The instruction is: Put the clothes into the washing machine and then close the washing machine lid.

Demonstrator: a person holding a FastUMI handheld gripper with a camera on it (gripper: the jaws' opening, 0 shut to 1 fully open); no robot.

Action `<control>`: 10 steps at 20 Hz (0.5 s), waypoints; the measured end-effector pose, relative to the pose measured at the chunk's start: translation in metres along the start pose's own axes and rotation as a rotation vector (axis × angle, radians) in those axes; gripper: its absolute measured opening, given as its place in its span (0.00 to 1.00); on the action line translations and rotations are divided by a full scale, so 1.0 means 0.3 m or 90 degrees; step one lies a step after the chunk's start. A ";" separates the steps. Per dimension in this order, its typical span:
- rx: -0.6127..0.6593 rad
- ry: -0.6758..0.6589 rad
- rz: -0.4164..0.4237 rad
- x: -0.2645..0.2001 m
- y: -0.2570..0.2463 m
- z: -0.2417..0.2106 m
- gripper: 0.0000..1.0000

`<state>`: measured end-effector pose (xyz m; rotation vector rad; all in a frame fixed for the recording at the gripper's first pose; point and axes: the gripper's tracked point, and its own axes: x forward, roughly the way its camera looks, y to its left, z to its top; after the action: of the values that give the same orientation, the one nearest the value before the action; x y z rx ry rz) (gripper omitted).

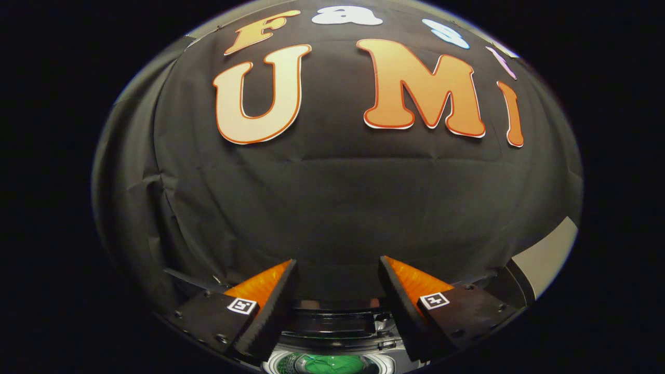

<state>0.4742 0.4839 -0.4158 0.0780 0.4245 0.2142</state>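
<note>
While the gripper [337, 272] hangs with jaws apart and empty, green clothes [332, 363] in washing machine [337, 324] below.

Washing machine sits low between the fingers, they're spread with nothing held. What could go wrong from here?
1. The gripper faces the black cloth wall, so the washing machine sits mostly under the fingers: aiming at the lid may be poor.
2. Something green shows in the drum opening; if that garment rides high, the lid might catch it.

My one camera rides the gripper [337, 267], facing the booth wall [332, 208] ahead, washing machine [332, 332] close beneath the spread fingers.
</note>
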 end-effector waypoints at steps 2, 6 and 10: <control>-0.002 -0.012 0.003 -0.019 -0.003 0.003 0.99; 0.000 -0.027 0.006 -0.053 -0.001 -0.004 0.99; -0.001 -0.042 0.003 -0.089 0.002 -0.003 0.99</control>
<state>0.4498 0.4787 -0.4060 0.0840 0.3578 0.2163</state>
